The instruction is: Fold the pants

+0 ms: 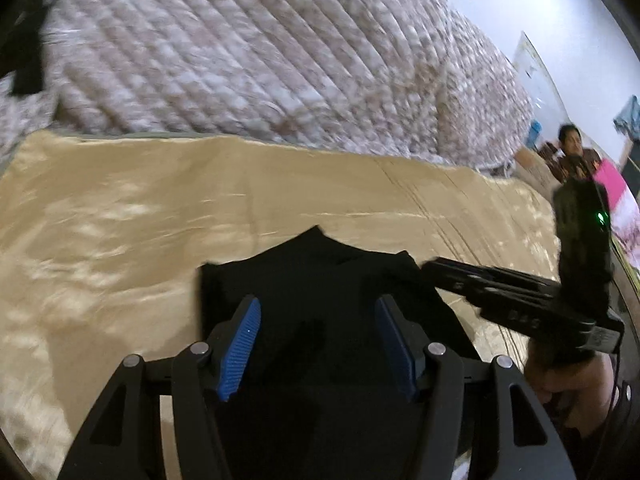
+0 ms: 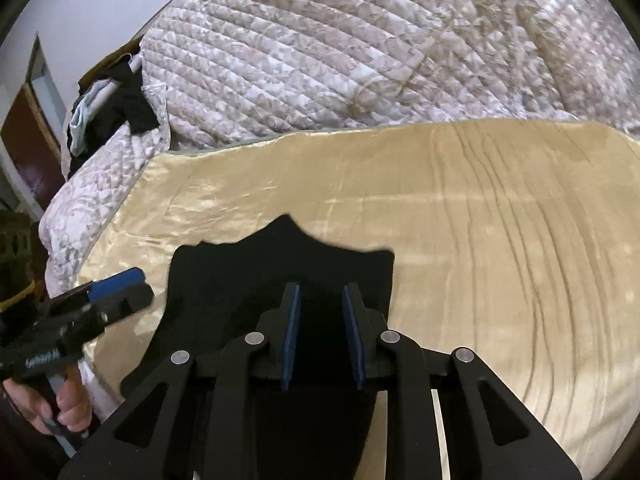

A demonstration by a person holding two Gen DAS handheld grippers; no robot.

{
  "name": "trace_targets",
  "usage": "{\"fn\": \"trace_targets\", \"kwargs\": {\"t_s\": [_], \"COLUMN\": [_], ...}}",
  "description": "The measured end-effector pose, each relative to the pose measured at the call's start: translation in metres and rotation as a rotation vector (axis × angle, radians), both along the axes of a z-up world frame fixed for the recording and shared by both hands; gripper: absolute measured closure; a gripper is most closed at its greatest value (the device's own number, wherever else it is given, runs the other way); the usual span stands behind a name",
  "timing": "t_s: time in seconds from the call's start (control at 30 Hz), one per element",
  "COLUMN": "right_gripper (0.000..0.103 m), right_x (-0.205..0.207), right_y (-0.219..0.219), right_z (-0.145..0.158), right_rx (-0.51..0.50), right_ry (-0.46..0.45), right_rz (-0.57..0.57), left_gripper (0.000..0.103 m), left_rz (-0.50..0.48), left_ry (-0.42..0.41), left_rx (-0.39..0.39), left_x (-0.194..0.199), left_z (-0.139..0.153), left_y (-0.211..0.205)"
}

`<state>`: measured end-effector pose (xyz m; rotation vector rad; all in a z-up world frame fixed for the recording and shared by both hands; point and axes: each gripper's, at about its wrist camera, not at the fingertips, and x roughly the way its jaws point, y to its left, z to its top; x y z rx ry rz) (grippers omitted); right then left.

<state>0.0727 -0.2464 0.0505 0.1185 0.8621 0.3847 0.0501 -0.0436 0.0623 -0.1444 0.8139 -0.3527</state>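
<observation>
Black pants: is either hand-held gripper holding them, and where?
The left hand-held gripper is open, holding nothing. The right hand-held gripper meets the black pants' edge; grip cannot be told.

A bed is seen spread with a shiny gold sheet (image 2: 460, 216); black pants (image 2: 248, 280) are laid on it at six o'clock, a quilted comforter (image 2: 340, 48) heaped at twelve.

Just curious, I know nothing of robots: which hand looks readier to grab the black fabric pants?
Probably the right gripper: its jaws stand narrow near the far edge of the black fabric pants. The left gripper hangs wide open.
</observation>
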Motion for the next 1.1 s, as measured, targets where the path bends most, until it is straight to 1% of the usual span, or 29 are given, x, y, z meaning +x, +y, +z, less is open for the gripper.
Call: {"fn": "trace_targets", "kwargs": {"t_s": [0.07, 0.13, 0.2, 0.23, 0.27, 0.33, 0.47, 0.6, 0.67, 0.8, 0.9, 0.97, 1.03, 1.1], "right_gripper": [0.081, 0.081, 0.083, 0.088, 0.089, 0.089, 0.089, 0.086, 0.085, 0.084, 0.084, 0.084, 0.084, 0.084], "right_x": [0.019, 0.035, 0.044, 0.049, 0.050, 0.053, 0.049, 0.022, 0.000, -0.041, -0.075, -0.092, -0.104, -0.106], "right_y": [0.001, 0.009, 0.014, 0.015, 0.013, 0.007, 0.003, -0.006, -0.010, -0.004, 0.010, 0.018, 0.023, 0.025], "right_z": [-0.009, -0.020, -0.030, -0.036, -0.038, -0.037, -0.031, -0.015, -0.007, 0.001, 0.004, 0.001, -0.006, -0.019], "right_rx": [-0.012, -0.043, -0.067, -0.091, -0.088, -0.062, -0.052, -0.023, 0.000, 0.006, -0.033, -0.062, -0.092, -0.116], "right_ry": [0.023, 0.050, 0.073, 0.081, 0.071, 0.070, 0.062, 0.038, 0.021, -0.003, -0.037, -0.049, -0.052, -0.033], "right_rz": [0.018, 0.034, 0.044, 0.034, 0.026, 0.002, -0.018, -0.051, -0.047, -0.006, 0.044, 0.070, 0.085, 0.087], "left_gripper": [0.051, 0.053, 0.053, 0.053, 0.053, 0.053, 0.053, 0.053, 0.053, 0.053, 0.053, 0.053, 0.053, 0.053], "left_rz": [0.005, 0.022, 0.051, 0.055, 0.053, 0.050, 0.056, 0.068, 0.068, 0.053, 0.035, 0.022, 0.032, 0.041], "left_ry": [0.011, 0.028, 0.024, 0.029, 0.031, 0.023, 0.003, -0.015, -0.022, -0.046, -0.051, -0.034, -0.018, 0.000], "left_rx": [0.044, 0.079, 0.099, 0.091, 0.077, 0.077, 0.088, 0.085, 0.077, 0.049, 0.032, 0.041, 0.070, 0.060], "left_x": [0.013, 0.022, 0.025, 0.026, 0.027, 0.026, 0.017, -0.008, -0.024, -0.060, -0.084, -0.095, -0.098, -0.095], "left_z": [-0.011, -0.022, -0.030, -0.032, -0.033, -0.032, -0.026, -0.015, -0.011, -0.006, -0.010, -0.018, -0.027, -0.033], "left_y": [-0.004, -0.003, 0.003, 0.005, 0.007, 0.008, 0.010, 0.020, 0.022, 0.022, 0.021, 0.019, 0.018, 0.021]}}
